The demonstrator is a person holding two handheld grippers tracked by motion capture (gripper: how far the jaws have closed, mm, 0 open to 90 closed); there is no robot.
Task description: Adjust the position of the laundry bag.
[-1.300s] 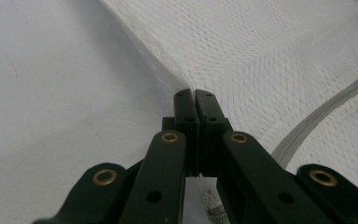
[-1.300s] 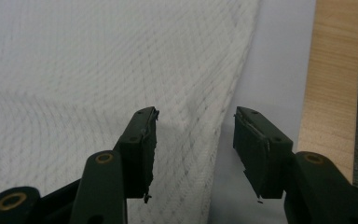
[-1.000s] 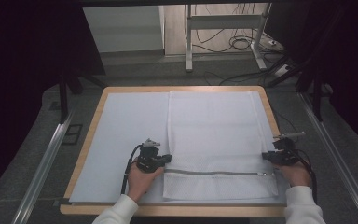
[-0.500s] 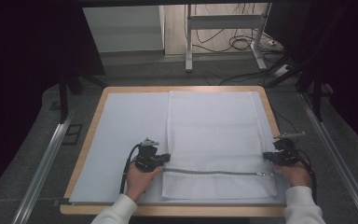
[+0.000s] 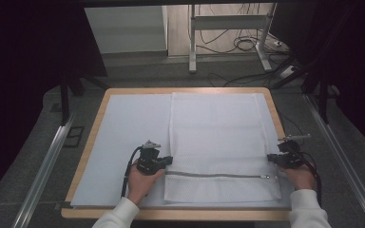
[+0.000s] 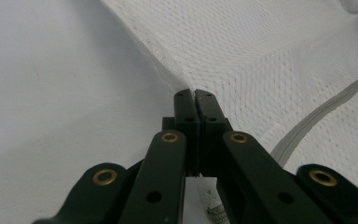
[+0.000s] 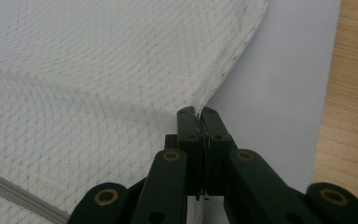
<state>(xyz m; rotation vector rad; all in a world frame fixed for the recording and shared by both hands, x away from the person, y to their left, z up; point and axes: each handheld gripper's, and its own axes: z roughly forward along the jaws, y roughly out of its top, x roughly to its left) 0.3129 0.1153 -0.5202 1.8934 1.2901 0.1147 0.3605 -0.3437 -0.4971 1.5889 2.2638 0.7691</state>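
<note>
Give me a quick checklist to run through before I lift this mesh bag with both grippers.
1. Left gripper closed on the left edge of the mesh bag: ok, jaws pressed together with the fabric edge between them.
2. Right gripper closed on the bag's right edge: ok, its jaws have just closed and the edge is pinched.
3. Both grips level with each other: ok, in the high view both sit just above the zipper.
4. Zipper shut: ok as far as it shows, the line runs unbroken across the bag.
5. Bag lying flat on the white mat: ok.
6. Anything inside the bag: cannot tell.
</note>
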